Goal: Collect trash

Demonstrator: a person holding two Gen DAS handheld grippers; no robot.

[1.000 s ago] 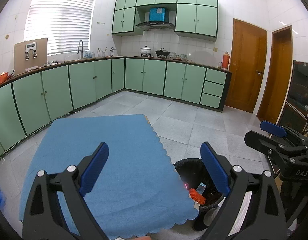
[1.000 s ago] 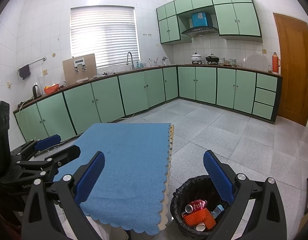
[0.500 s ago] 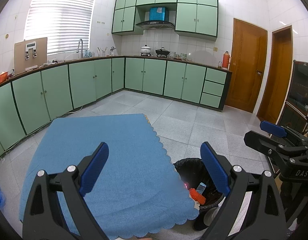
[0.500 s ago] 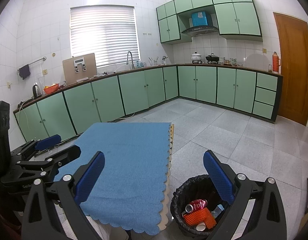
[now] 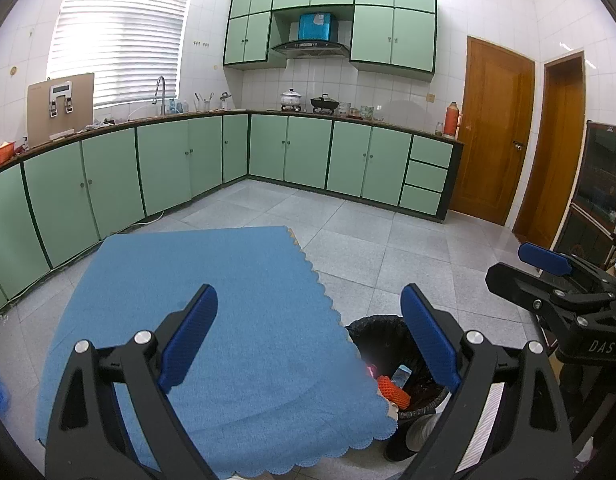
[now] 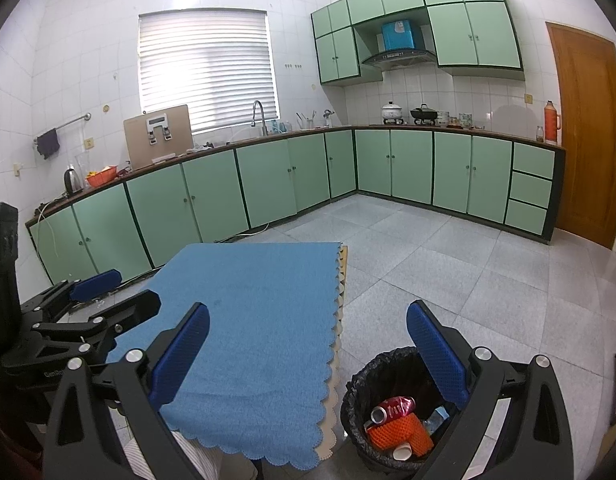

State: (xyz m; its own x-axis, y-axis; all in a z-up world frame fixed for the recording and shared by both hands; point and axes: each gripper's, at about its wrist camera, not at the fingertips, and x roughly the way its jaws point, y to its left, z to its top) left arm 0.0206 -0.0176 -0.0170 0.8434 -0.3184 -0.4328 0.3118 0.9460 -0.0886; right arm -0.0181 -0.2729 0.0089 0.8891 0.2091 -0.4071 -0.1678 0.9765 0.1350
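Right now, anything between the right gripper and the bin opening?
Nothing visible. The right gripper hangs open and empty above the black-lined bin, whose mouth is uncovered. Inside lie a red can, orange foam netting and a paper cup. The blue tablecloth ends left of the rim.

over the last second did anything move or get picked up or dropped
Nothing visibly changed. The left gripper and right gripper hang open and empty above the blue scalloped tablecloth, and the crushed red can and orange foam net lie in the black-lined trash bin as before.
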